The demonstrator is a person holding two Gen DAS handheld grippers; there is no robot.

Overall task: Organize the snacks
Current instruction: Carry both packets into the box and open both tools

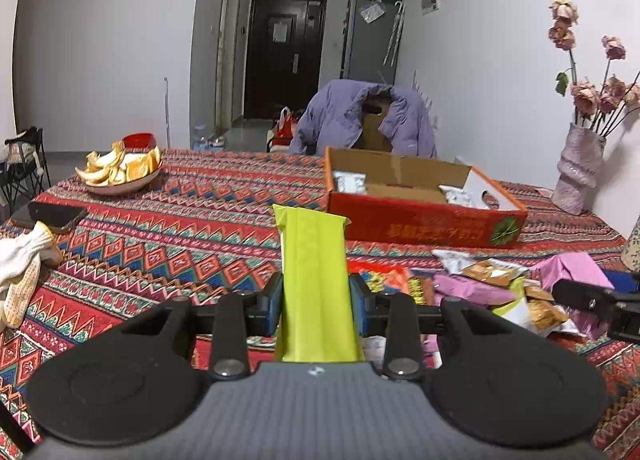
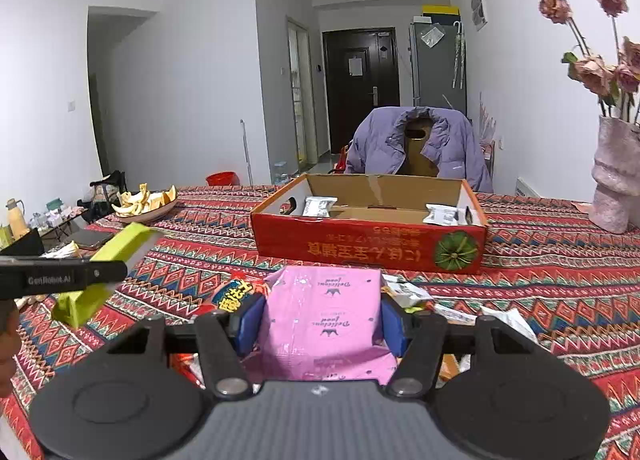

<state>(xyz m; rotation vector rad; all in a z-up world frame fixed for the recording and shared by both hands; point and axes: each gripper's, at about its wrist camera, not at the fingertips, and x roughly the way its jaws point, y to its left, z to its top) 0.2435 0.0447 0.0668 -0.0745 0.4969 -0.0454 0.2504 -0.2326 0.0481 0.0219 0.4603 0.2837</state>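
left gripper [image 1: 316,296]: clamped on the green snack pack [image 1: 314,284], blue pads pressing both its long sides; pack sticks up and forward out of the claw, raised above the tablecloth [image 1: 192,220].
right gripper [image 2: 320,320]: closed on the pink snack pack [image 2: 324,316], pads on left and right edges; printed side up, text reads upside down from this camera.
box [image 2: 372,248]: red cardboard, open top, on the table beyond both grippers; two silver-white packets [image 2: 319,206] inside, one toward each end.
loose snacks [image 1: 484,272]: heap of wrappers on the cloth in front of the box, between box and grippers; pink, orange and brown packs mixed, some overlapping.
left view only: white knit gloves [image 1: 22,272] at the left edge, dark phone [image 1: 52,216] just beyond them; right gripper shows as a black piece at the right edge, over the heap, its grip not readable from here.
right view only: left gripper seen side-on at the left edge with the green pack tilted, far end higher; red packet with yellow characters [image 2: 236,292] just left of the pink pack; red bucket [image 2: 222,179] on the floor behind the table.
both views: plate of orange peel [image 1: 120,172] far left on the table, pale vase with dried roses [image 2: 618,180] far right, purple jacket over a chair [image 2: 416,144] behind the box, dark door at the back.
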